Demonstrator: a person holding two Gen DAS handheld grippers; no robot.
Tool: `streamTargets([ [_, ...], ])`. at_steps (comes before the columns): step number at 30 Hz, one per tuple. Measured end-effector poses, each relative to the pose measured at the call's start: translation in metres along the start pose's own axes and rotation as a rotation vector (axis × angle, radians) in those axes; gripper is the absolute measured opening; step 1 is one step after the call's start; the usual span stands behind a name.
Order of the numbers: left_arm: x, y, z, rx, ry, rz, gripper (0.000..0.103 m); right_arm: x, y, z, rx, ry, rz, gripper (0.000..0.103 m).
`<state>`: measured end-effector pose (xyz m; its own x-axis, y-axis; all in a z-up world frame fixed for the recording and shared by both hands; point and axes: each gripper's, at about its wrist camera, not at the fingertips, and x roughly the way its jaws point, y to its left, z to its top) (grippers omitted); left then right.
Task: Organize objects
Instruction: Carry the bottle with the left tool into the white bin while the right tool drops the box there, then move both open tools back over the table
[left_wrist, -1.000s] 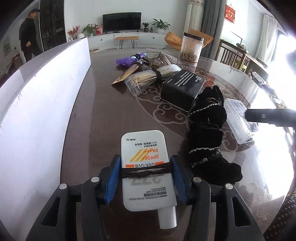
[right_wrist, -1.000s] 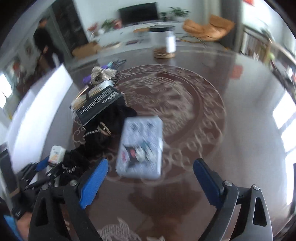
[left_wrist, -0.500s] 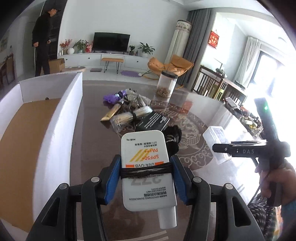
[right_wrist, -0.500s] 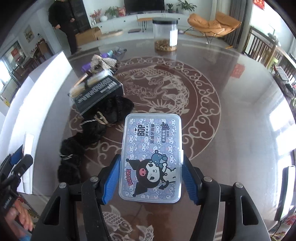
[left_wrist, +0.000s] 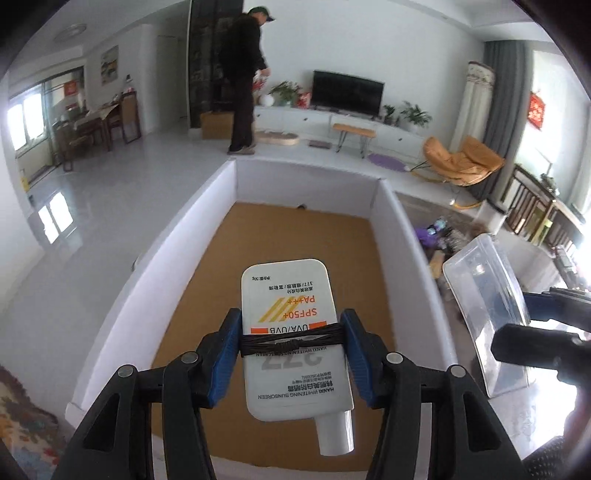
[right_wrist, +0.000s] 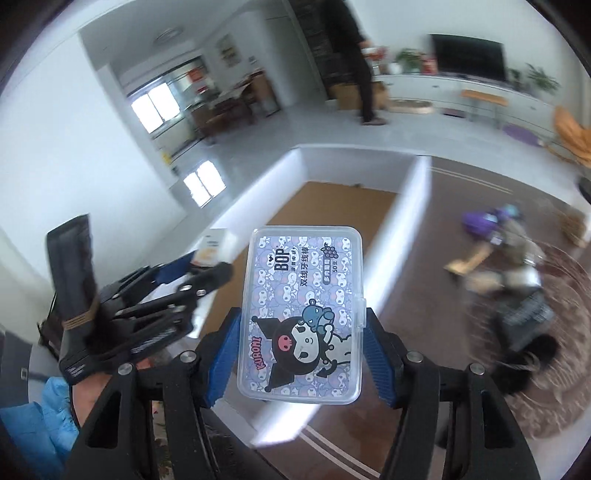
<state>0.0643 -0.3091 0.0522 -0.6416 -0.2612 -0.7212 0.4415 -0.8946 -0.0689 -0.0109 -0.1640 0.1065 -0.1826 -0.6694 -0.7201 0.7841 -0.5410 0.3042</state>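
My left gripper (left_wrist: 291, 332) is shut on a white sunscreen tube (left_wrist: 291, 332) with a black hair tie around it, held above the brown floor of a white-walled open box (left_wrist: 384, 206). My right gripper (right_wrist: 301, 332) is shut on a clear plastic floss-pick case (right_wrist: 301, 314) with a cartoon print, held over the box's near right wall (right_wrist: 410, 206). The case also shows at the right of the left wrist view (left_wrist: 487, 295). The left gripper with the tube shows at the left of the right wrist view (right_wrist: 177, 280).
The dark patterned table (right_wrist: 461, 369) to the right of the box holds a purple item (right_wrist: 480, 221), a black box (right_wrist: 524, 314), black fabric (right_wrist: 528, 362) and other clutter. A person in black (left_wrist: 243, 74) stands in the room behind.
Both grippers have swung left from over the table to over the white box, each carrying its object. The right gripper closed on the case one second ago.
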Motion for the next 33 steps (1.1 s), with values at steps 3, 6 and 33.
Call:
streamTargets([
  [3,0.021,0.014,-0.011,-0.040,0.078,0.023,0.066,0.041,0.012,0.000,-0.019,0.109,0.059,0.067],
  [6,0.020,0.007,-0.017,-0.049,0.061,0.003,0.079,0.041,-0.003,-0.011,0.026,0.093,0.043,0.075],
  [33,-0.004,-0.284,-0.057,0.384,0.075,-0.323,0.083,-0.103,-0.213,-0.236,0.408,-0.104,-0.448,0.089],
])
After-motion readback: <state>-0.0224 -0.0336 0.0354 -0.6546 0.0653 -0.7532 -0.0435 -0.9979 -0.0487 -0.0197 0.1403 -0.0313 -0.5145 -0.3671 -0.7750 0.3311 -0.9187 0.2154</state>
